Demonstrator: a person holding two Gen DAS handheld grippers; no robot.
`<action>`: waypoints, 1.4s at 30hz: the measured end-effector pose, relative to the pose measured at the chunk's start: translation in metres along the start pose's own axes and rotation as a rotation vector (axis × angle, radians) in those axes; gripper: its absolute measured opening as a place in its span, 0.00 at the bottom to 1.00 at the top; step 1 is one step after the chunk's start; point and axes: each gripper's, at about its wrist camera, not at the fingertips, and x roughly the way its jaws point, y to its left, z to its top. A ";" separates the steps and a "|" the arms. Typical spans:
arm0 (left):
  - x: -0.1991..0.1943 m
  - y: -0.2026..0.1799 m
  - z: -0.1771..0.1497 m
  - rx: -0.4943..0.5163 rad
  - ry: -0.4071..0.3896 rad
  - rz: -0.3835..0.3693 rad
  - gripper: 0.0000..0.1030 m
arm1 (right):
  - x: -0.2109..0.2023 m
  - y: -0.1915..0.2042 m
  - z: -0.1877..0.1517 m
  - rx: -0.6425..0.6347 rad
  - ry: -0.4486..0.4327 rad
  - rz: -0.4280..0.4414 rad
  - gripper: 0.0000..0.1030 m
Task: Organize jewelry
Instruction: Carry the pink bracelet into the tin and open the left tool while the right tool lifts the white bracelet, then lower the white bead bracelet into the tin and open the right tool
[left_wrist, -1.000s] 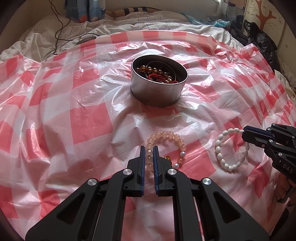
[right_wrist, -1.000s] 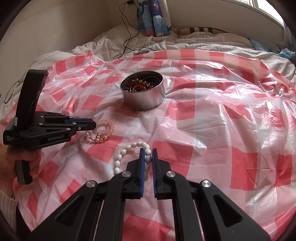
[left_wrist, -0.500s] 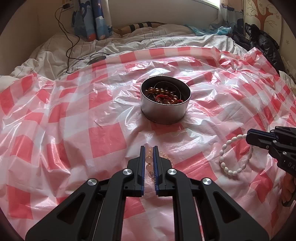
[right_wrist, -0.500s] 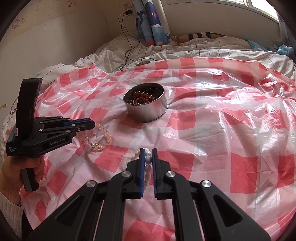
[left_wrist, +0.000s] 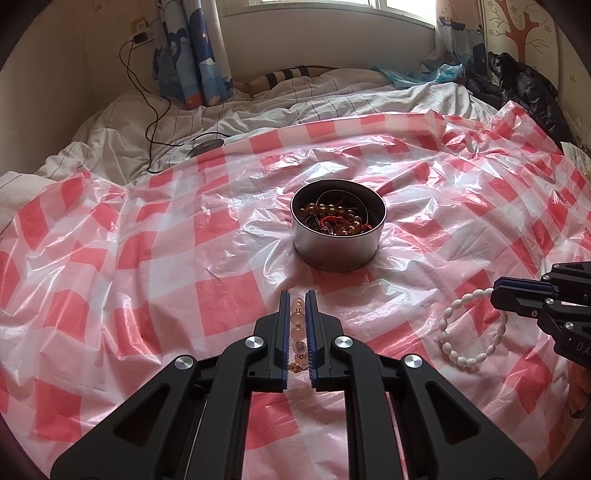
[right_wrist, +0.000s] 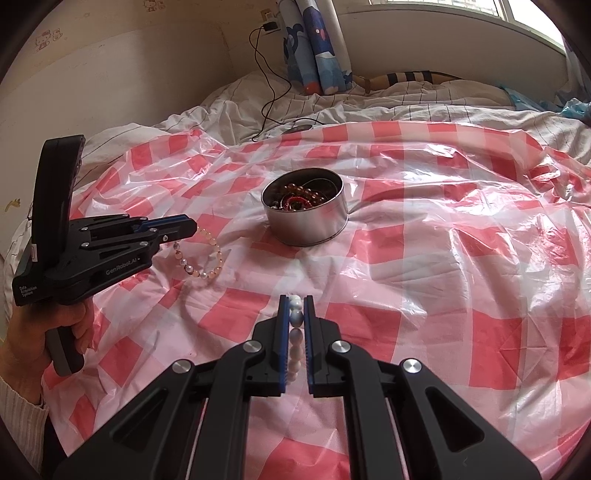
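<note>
A pink-and-peach bead bracelet (right_wrist: 201, 254) dangles clear of the red-checked plastic sheet (right_wrist: 461, 266), pinched between the nearly closed fingers of the left gripper (left_wrist: 297, 299), while the right gripper (right_wrist: 295, 301) is clamped just as tightly on a white oval-bead bracelet (left_wrist: 469, 332) that hangs from it as a loop. Ahead of both, mid-sheet, sits the round metal tin (left_wrist: 338, 236) already holding amber beads and a red cord — the likely drop point. Carrying each loop squarely over the tin's rim before letting go — one hand at a time — should keep beads from snagging the edge.
</note>
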 end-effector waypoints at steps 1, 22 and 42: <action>0.000 0.000 0.000 0.000 0.000 0.001 0.07 | 0.000 0.001 0.000 -0.002 -0.001 0.002 0.08; -0.009 0.031 0.059 -0.218 -0.118 -0.253 0.07 | -0.030 -0.024 0.071 0.058 -0.169 0.082 0.08; 0.058 0.054 0.061 -0.264 0.004 -0.200 0.41 | 0.066 -0.025 0.135 0.227 -0.095 0.324 0.08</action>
